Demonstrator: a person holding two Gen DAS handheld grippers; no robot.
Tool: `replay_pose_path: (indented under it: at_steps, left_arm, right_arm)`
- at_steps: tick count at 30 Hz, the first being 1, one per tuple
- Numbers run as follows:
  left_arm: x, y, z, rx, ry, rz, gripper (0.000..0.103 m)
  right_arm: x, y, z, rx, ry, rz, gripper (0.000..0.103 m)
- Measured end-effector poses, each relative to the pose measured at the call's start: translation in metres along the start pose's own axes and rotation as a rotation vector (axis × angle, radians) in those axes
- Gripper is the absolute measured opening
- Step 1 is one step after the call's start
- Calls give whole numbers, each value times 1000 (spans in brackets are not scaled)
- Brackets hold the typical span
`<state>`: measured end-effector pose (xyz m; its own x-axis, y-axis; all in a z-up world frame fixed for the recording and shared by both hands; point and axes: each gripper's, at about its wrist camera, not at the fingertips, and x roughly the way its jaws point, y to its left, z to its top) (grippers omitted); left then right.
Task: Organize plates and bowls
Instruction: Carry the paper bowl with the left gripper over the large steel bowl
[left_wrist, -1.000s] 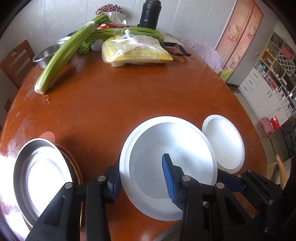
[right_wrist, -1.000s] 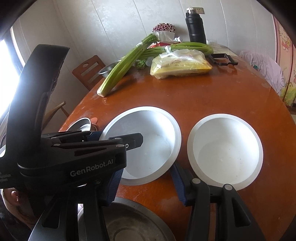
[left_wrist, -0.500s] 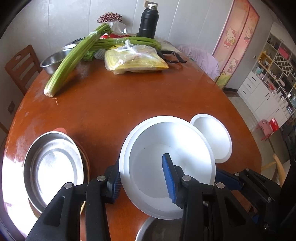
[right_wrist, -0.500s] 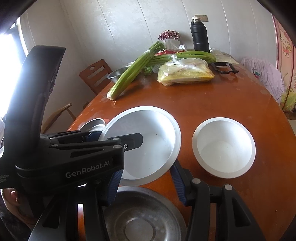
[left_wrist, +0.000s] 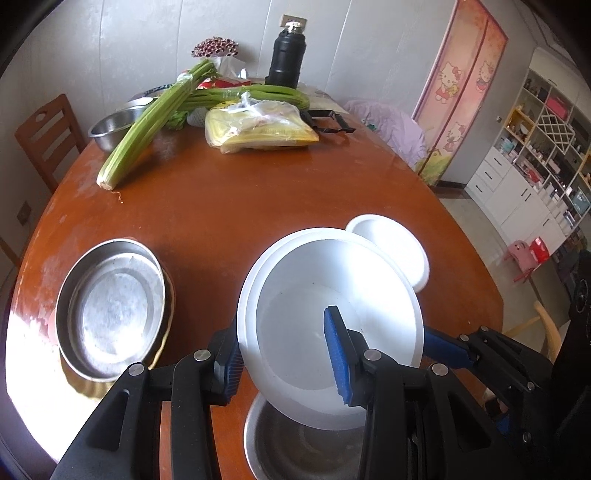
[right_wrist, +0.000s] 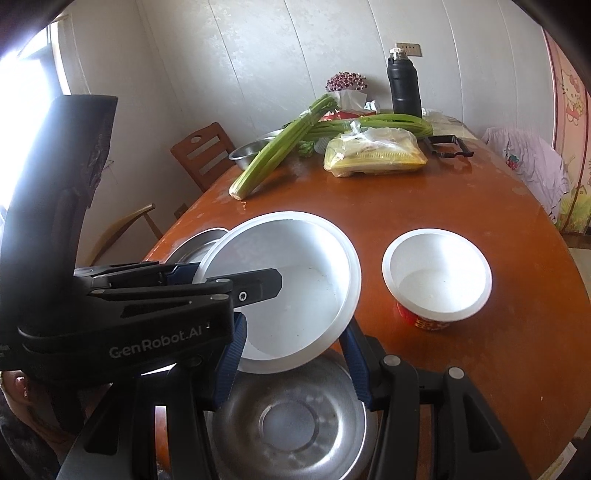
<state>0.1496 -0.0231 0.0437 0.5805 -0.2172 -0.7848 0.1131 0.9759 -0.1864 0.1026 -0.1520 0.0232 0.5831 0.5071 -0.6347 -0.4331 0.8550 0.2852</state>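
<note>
Nearest the cameras, both hand-held grippers clamp one large white bowl (left_wrist: 328, 325) and hold it tilted above the round wooden table (left_wrist: 229, 206). The left gripper (left_wrist: 284, 350) pinches the bowl's near rim, one blue pad inside the bowl and one outside. The right gripper (right_wrist: 291, 350) grips the same bowl's rim from the other side, its blue pads (right_wrist: 352, 354) pressing at either side of the rim's lower edge. In the right wrist view the left gripper's black body crosses in front and hides the bowl's left part.

Directly beneath the lifted bowl sits a steel bowl (right_wrist: 291, 424), empty and shiny. To its left lies a shallow steel plate (left_wrist: 110, 310) resting on another dish, also empty. Just right of the white bowl stands a small white bowl (right_wrist: 437, 273) with a red outside, empty.

Farther across the table lie a long celery bunch (left_wrist: 151, 125), a clear plastic bag of yellow food (left_wrist: 258, 127) and a steel basin (left_wrist: 114, 125). At the far edge stand a black flask (left_wrist: 286, 61) and a tissue box. A wooden chair (left_wrist: 48, 133) stands at the left.
</note>
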Motion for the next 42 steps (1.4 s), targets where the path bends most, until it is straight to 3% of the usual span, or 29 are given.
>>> replay_pose_path:
  at_steps: [16,42]
  left_arm:
    - [-9,-16,-36,15,38,-22,40]
    - [15,-11,-70,0,117,25,40]
  right_arm:
    - [-26,3,-32,-48,18,-18,52]
    - [-6,4,-63,-71,123,-20,52]
